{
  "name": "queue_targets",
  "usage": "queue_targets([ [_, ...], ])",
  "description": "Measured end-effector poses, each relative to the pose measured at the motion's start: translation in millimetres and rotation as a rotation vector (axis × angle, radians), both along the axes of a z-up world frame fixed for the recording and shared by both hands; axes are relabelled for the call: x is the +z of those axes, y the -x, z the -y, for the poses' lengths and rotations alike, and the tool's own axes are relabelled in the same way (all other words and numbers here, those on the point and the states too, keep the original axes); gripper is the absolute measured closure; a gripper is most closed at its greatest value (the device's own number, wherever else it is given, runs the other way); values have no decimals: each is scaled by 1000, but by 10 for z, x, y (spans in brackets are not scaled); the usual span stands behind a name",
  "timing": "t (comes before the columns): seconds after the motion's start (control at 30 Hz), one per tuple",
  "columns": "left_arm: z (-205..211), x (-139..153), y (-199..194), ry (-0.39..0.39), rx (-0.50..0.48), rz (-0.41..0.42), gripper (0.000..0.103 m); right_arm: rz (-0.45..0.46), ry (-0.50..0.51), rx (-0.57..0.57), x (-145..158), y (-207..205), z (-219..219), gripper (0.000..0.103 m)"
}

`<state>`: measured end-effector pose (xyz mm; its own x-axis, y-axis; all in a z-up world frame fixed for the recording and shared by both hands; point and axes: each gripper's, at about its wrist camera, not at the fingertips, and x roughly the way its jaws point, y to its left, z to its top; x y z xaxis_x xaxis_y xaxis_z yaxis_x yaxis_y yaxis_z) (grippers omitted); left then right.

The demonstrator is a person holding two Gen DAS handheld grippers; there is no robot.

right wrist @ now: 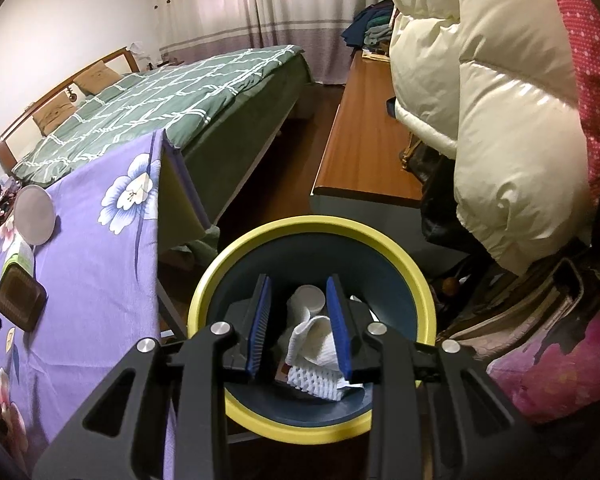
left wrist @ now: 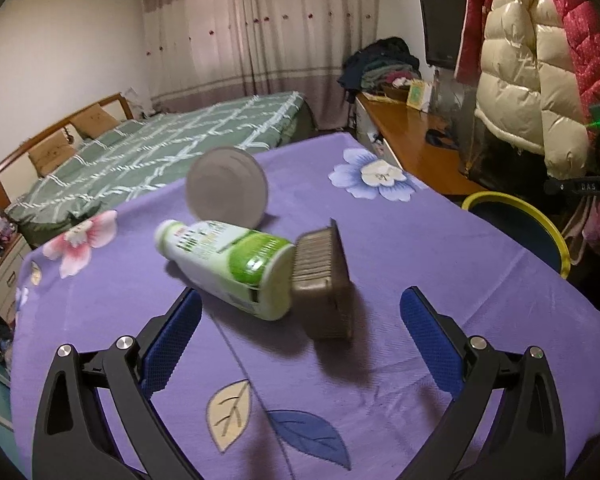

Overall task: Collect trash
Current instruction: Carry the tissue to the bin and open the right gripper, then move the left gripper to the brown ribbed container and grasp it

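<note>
Left claw (left wrist: 300,320) gapes above bottle (left wrist: 230,266) touching brown tray (left wrist: 324,284).

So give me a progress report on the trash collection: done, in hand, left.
Done: crumpled white paper and a white cup already lie inside the yellow-rimmed bin.

In hand: nothing. The right hand-held gripper hovers over the bin, jaws apart; the left hand-held gripper is open, facing the table.

Left: the green-and-white bottle, the brown tray and the translucent lid remain on the purple cloth.

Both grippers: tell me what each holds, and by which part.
Nothing is held. The left gripper is wide open above the table, short of the green-and-white bottle. The right gripper hangs part open over the yellow-rimmed bin, its fingers touching nothing.
</note>
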<state>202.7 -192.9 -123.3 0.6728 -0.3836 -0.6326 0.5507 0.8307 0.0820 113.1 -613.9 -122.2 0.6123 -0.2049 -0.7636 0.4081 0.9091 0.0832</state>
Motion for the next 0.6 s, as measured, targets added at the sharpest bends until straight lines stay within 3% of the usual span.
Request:
queue_targets([
  [0.17, 89, -107, -112, -21, -3, -44, 21, 0, -7, 9, -17, -8, -5, 75],
  [0.6, 96, -136, -294, 84, -52, -153, 33, -3, -16, 19, -51, -25, -15, 75],
])
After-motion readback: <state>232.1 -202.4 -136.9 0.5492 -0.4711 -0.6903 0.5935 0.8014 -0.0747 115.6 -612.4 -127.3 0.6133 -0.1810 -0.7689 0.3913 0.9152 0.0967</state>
